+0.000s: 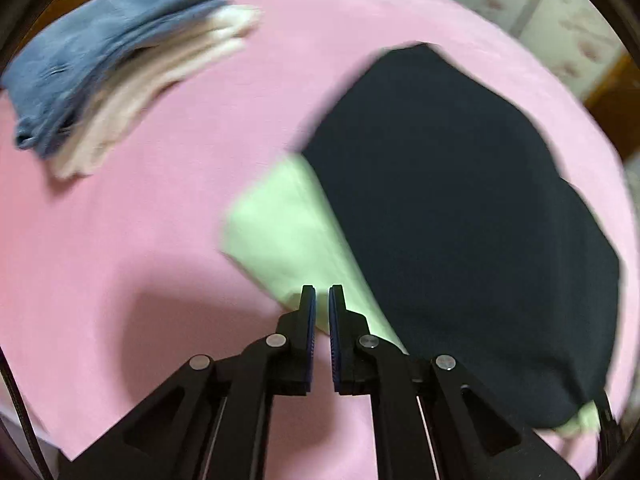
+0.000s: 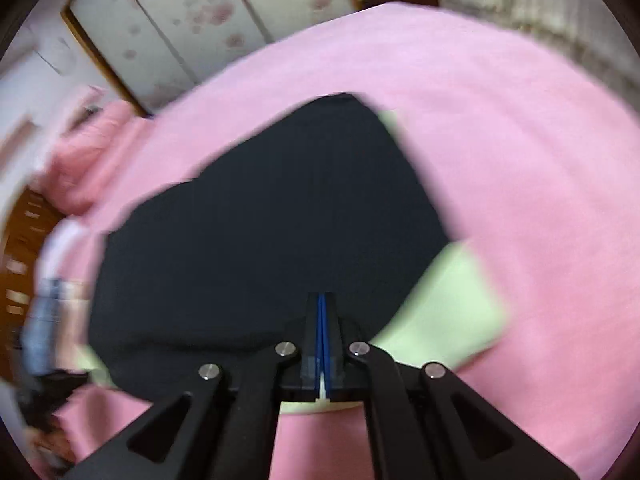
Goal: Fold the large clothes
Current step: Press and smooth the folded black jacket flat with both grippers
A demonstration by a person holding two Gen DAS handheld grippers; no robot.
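Both views are smearing with motion blur, so fabric edges and the room behind are reading soft, and the dark lens rim is cutting off the corners of each picture. The large black garment is covering most of the pale green folded cloth beneath it, leaving only a green panel and a small corner by the lower right showing in the left wrist view; what kind of garment the black piece is cannot be made out. In the right wrist view the left side is dissolving into streaks where a blue shape and some wooden furniture are barely readable. A pink fleece bedspread is stretching across the whole working surface, with a wall of pale panels printed with pink blossoms and brown wooden trim standing behind it. A stack of folded blue and cream clothes is sitting well apart from the black garment, toward the far left of the bedspread. The black garment is lying flat and smooth, roughly in the middle of the bedspread. The left gripper is hovering over the green panel's edge with its jaws almost closed and nothing between them. The right gripper is hanging over the black garment's near edge, fully closed and gripping no cloth.
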